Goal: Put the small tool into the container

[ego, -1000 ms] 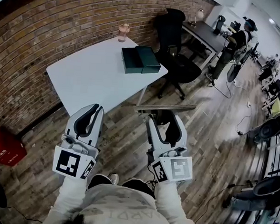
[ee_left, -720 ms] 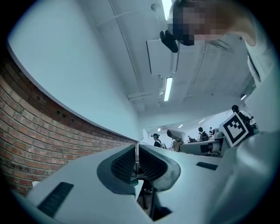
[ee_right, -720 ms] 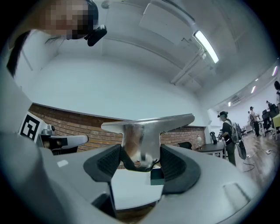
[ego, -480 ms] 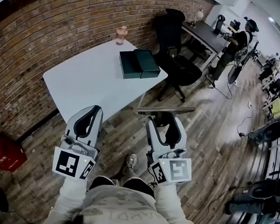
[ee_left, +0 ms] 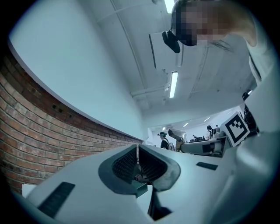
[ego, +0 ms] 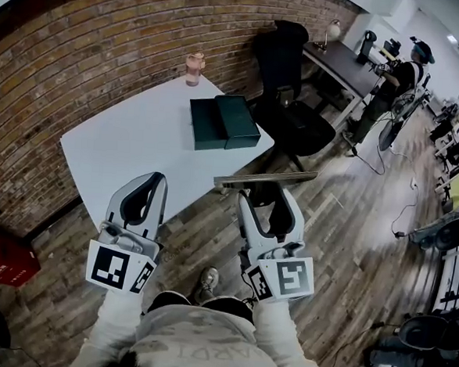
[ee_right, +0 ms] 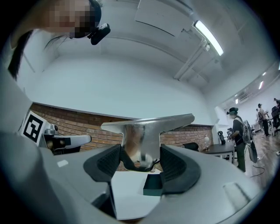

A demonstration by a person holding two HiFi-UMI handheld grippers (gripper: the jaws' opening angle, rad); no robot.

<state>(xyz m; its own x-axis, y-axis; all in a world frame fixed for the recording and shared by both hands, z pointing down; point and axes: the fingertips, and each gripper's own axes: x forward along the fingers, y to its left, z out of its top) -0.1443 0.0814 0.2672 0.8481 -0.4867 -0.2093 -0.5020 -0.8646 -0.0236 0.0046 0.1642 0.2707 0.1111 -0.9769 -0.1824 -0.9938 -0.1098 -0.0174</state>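
Observation:
My right gripper [ego: 265, 195] is shut on a flat silver metal tool [ego: 266, 178], whose bar lies crosswise above the jaws; in the right gripper view the tool [ee_right: 148, 127] stands T-shaped between the pads. My left gripper [ego: 152, 183] is shut with nothing in it, its pads pressed together [ee_left: 137, 162]. The container, a dark green open box [ego: 223, 122], lies on the white table [ego: 126, 148] well ahead of both grippers. A corner of the box [ee_right: 153, 186] shows below the tool. Both grippers hang over the wooden floor, short of the table edge.
A pink bottle [ego: 194, 68] stands at the table's far corner by the brick wall. A black office chair [ego: 291, 105] sits right of the table. A red crate [ego: 3, 255] is on the floor at left. A person [ego: 394, 79] stands at a far desk.
The table and box have drifted left and nearer in the head view as the person steps forward. Both grippers keep their pose, the tool still held.

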